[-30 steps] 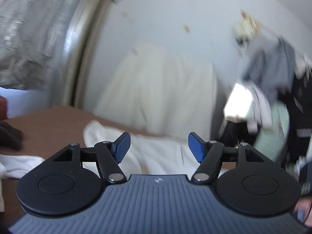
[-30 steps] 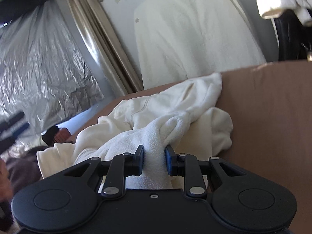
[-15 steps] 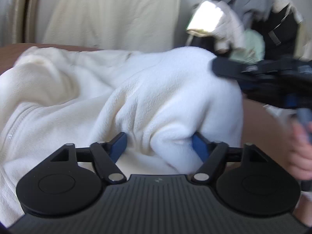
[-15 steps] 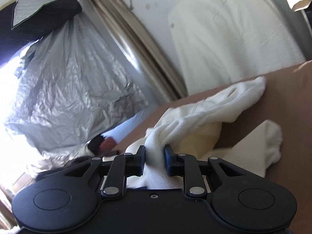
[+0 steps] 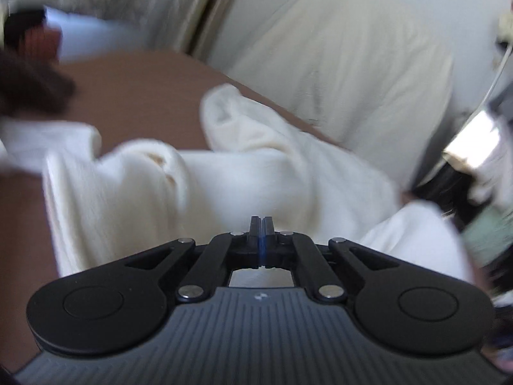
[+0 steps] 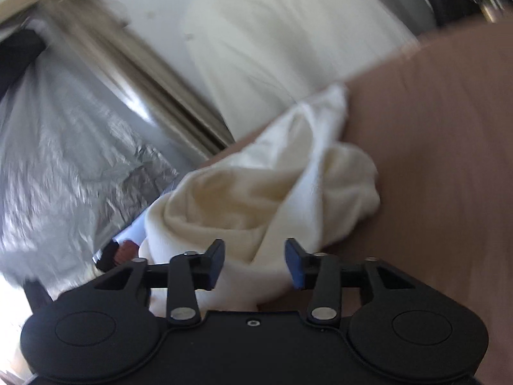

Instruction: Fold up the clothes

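Note:
A cream fleece garment (image 5: 243,173) lies crumpled on the brown surface (image 5: 144,96), spreading from left to right in the left wrist view. My left gripper (image 5: 260,224) hangs just above its near part, jaws pressed together, and no cloth shows between the pads. In the right wrist view the same garment (image 6: 256,192) is bunched in front of my right gripper (image 6: 255,264). That gripper is open, with a fold of fleece lying loose in the gap between its blue fingers (image 6: 293,264). Both views are motion-blurred.
A cream cushion (image 5: 352,64) leans on the wall behind the brown surface (image 6: 433,160). Silver foil sheeting (image 6: 64,160) and a pale curtain edge hang at the left. A dark garment (image 5: 29,86) lies far left, and a heap of clothes (image 5: 481,176) stands at the right.
My left gripper went from open around a bulge of fleece to shut. My right gripper, which was pinching the fleece, has opened and let it go. Both cameras swung.

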The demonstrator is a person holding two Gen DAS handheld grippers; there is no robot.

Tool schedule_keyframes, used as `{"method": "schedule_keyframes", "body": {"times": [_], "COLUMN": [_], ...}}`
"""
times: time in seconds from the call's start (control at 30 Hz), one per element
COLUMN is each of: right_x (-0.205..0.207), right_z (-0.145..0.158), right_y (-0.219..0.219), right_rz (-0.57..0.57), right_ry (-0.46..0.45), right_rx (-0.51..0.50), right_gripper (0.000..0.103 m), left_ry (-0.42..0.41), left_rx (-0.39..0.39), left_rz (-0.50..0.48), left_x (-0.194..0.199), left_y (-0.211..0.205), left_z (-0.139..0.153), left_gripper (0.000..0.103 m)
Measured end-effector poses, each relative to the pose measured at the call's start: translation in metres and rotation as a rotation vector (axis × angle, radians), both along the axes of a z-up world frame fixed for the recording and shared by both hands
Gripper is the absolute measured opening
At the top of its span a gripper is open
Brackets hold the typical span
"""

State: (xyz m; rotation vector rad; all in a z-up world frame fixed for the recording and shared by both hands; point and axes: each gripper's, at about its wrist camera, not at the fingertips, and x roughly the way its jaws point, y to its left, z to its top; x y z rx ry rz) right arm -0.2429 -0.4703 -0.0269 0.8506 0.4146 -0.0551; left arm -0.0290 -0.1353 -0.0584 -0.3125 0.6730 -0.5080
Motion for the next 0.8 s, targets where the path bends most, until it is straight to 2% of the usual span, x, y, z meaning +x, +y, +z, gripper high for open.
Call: {"method": "schedule_keyframes", "body": {"times": [0.03,0.1,0.17,0.27,0.33,0.4,0.43,0.5,0.57,0.63,0.67,0.7,0.73,0.8], "right_x": [0.0,0.006,0.013,0.016,0.015,0.015,0.015,0.018,0.026,0.037,0.042,0.047,0.052,0.044], "right_z": [-0.008,-0.023,-0.037,-0.045,-0.043,-0.036,-0.033,-0.028,-0.039,-0.053,-0.053,-0.052,-0.05,-0.029], "right_y": [-0.003,-0.007,-0.008,-0.001,0.001,0.003,0.004,0.007,0.005,0.003,0.009,0.015,0.021,0.033], "right_rz": [0.0,0.011,0.018,-0.038,-0.075,-0.094,-0.101,-0.099,-0.041,0.042,0.082,0.121,0.156,0.147], "right_ry": [-0.003,0.013,0.047,0.139,0.156,0.157,0.16,0.168,0.17,0.172,0.176,0.179,0.177,0.089], "right_rx": [0.057,0.152,0.219,0.171,0.146,0.097,0.063,-0.012,-0.023,-0.028,-0.079,-0.129,-0.178,-0.264], "right_gripper": [0.054,0.069,0.069,0.069,0.069,0.069,0.069,0.069,0.069,0.069,0.054,0.015,0.014,0.013], "left_ry": [-0.009,-0.026,-0.043,-0.052,-0.062,-0.083,-0.094,-0.101,-0.092,-0.068,-0.062,-0.062,-0.068,-0.116], "left_rx": [0.009,0.027,0.045,0.051,0.06,0.114,0.144,0.201,0.242,0.261,0.265,0.263,0.264,0.271], "left_rz": [-0.043,-0.128,-0.214,-0.348,-0.42,-0.456,-0.471,-0.485,-0.488,-0.486,-0.484,-0.481,-0.479,-0.466], "left_x": [-0.006,-0.017,-0.029,-0.047,-0.061,-0.074,-0.08,-0.09,-0.088,-0.082,-0.08,-0.078,-0.077,-0.083], "left_y": [-0.009,-0.026,-0.043,-0.065,-0.077,-0.089,-0.095,-0.105,-0.115,-0.12,-0.122,-0.124,-0.124,-0.123], "left_z": [0.002,0.006,0.011,0.014,0.014,0.012,0.011,0.005,-0.004,-0.013,-0.016,-0.019,-0.02,-0.013], "left_gripper": [0.001,0.003,0.005,0.017,0.045,0.059,0.064,0.066,0.07,0.071,0.071,0.061,0.038,0.027]}}
